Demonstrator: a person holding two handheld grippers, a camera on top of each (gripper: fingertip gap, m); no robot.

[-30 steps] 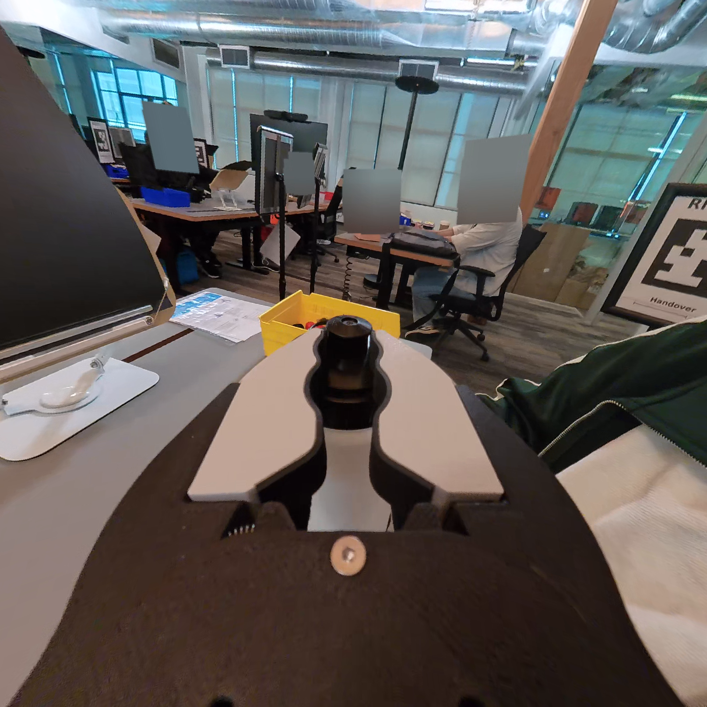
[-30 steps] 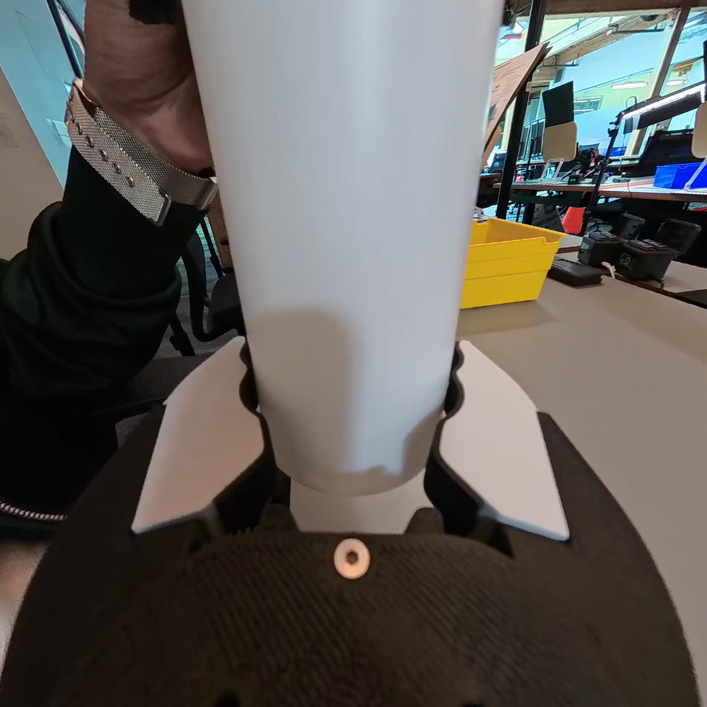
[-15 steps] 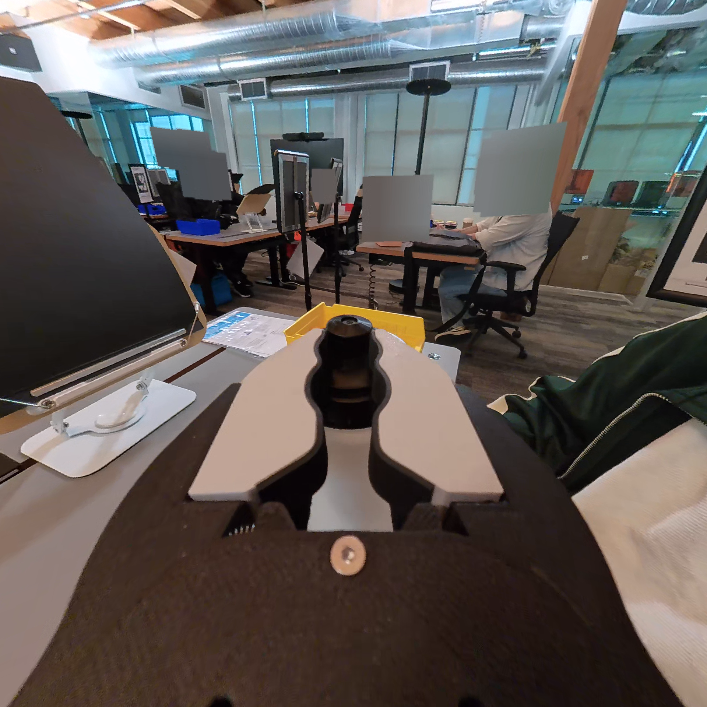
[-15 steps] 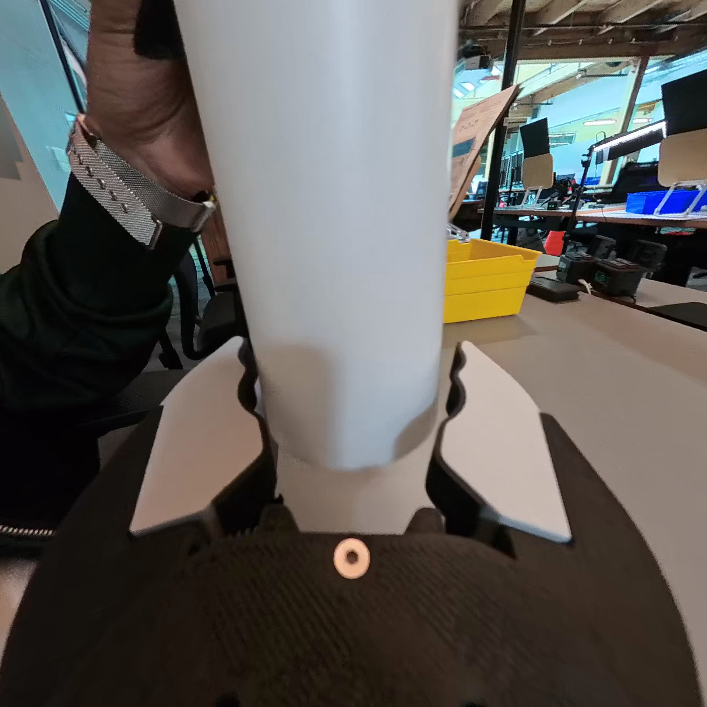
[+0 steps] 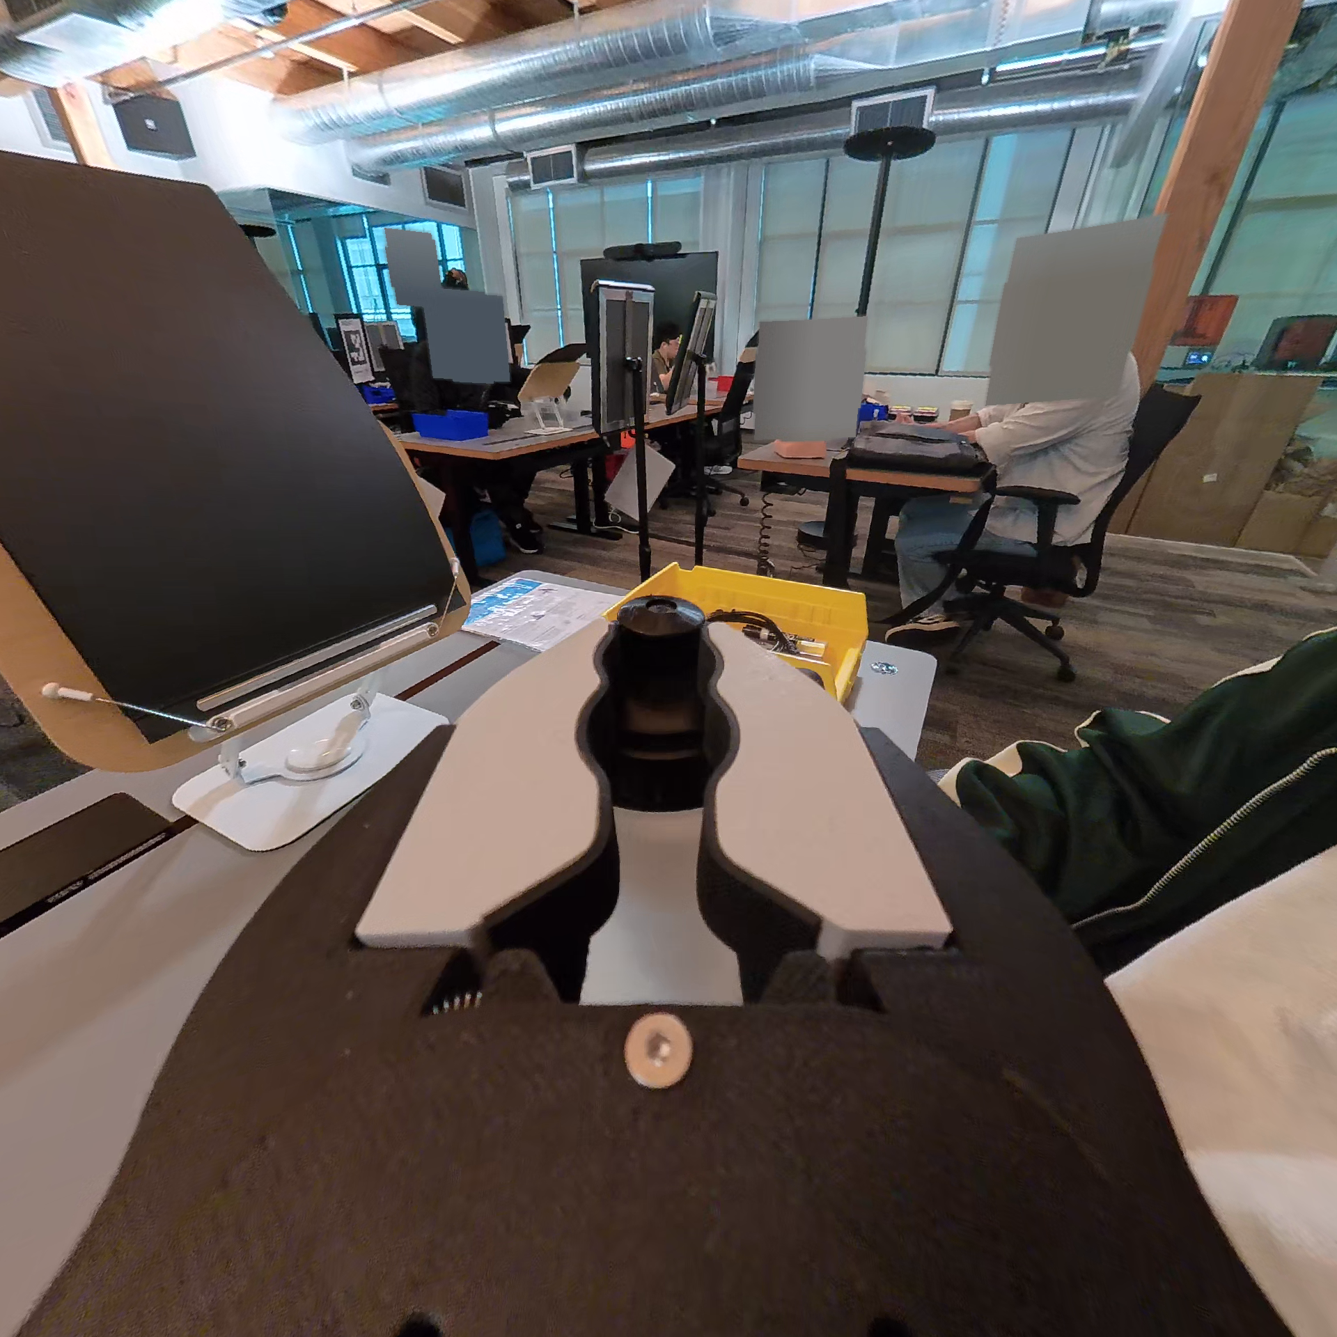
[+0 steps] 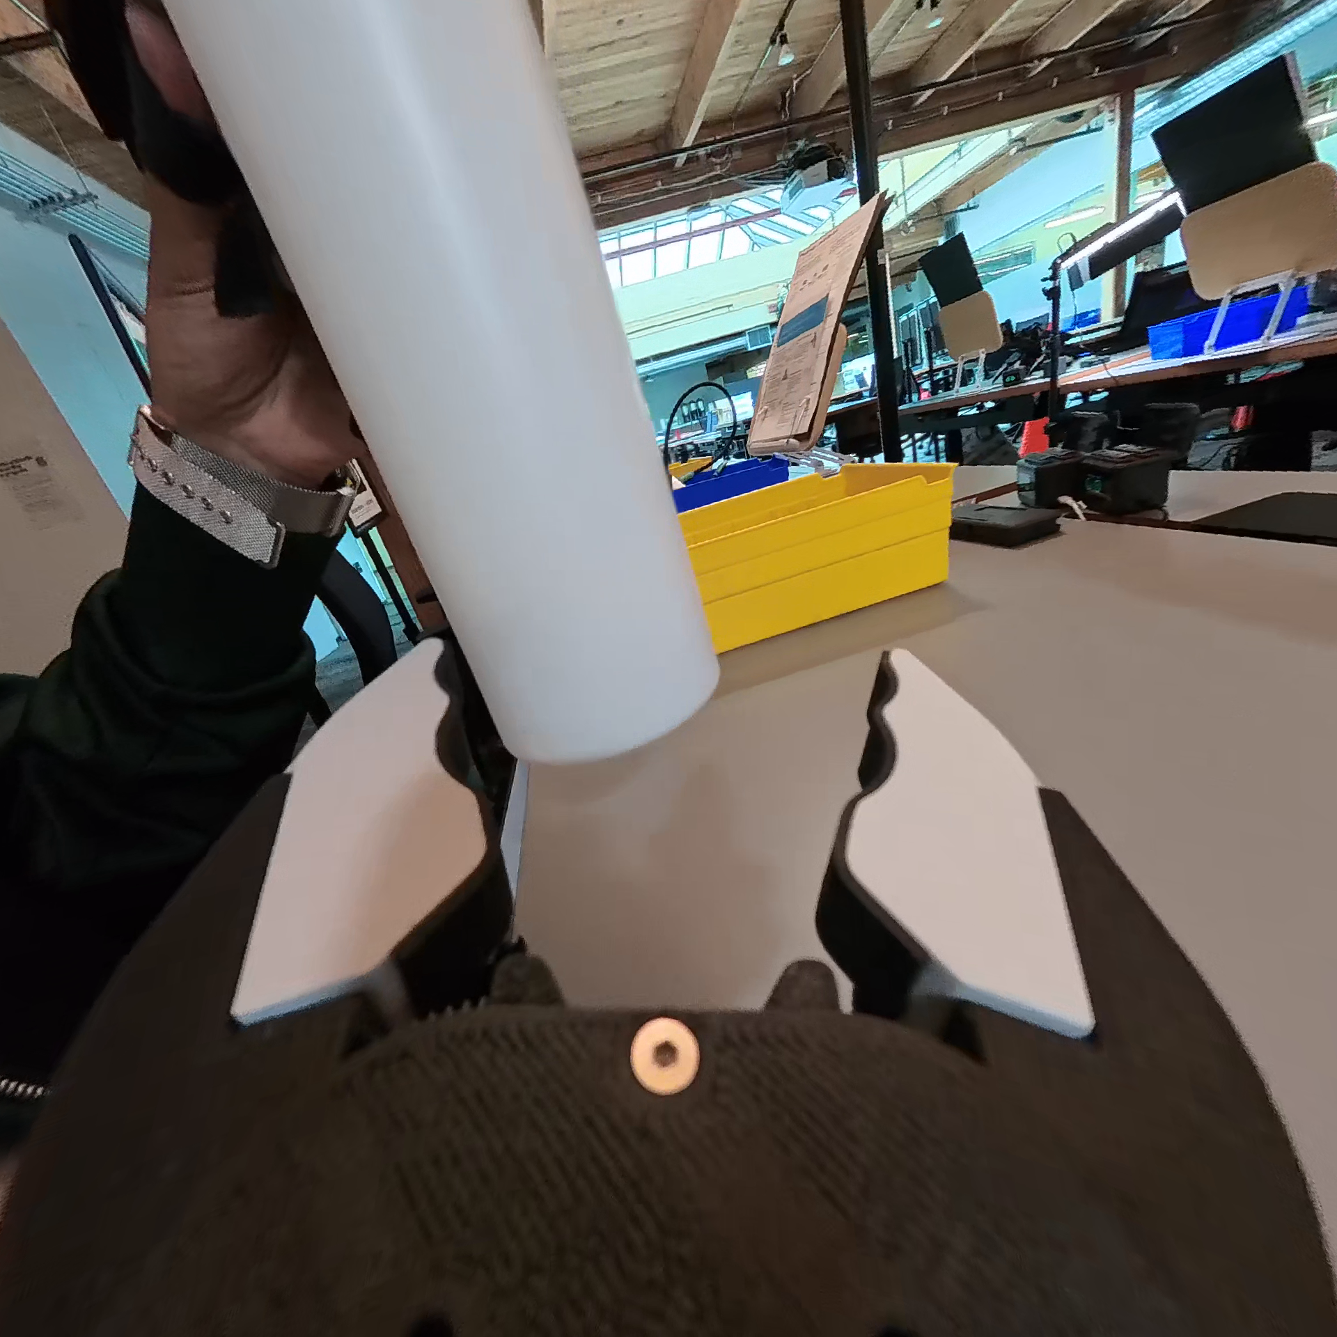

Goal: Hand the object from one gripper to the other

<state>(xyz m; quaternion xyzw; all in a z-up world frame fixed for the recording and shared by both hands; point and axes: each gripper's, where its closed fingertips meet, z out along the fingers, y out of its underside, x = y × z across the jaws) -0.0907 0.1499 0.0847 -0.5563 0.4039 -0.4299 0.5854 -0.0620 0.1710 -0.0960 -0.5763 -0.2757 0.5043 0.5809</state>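
My left tool [image 5: 658, 694] grips the bottle [image 6: 463, 347] by its black cap [image 5: 657, 651]. My right tool [image 6: 662, 731] gapes, released; handover looks done, so next I'd withdraw it.

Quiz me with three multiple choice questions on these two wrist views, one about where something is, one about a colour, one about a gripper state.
1. Where is the yellow bin?
A. on the grey table
B. on the floor
C. on a chair

2. What colour is the bottle body?
A. red
B. white
C. blue

3. How do the right gripper jaws stand?
A. shut on the bottle
B. shut on nothing
C. open

Answers:
A, the bin rests on the table top.
B, the right wrist view shows a plain white cylinder.
C, the jaws stand wide apart, the bottle's end above their gap; the left gripper grips its black cap.
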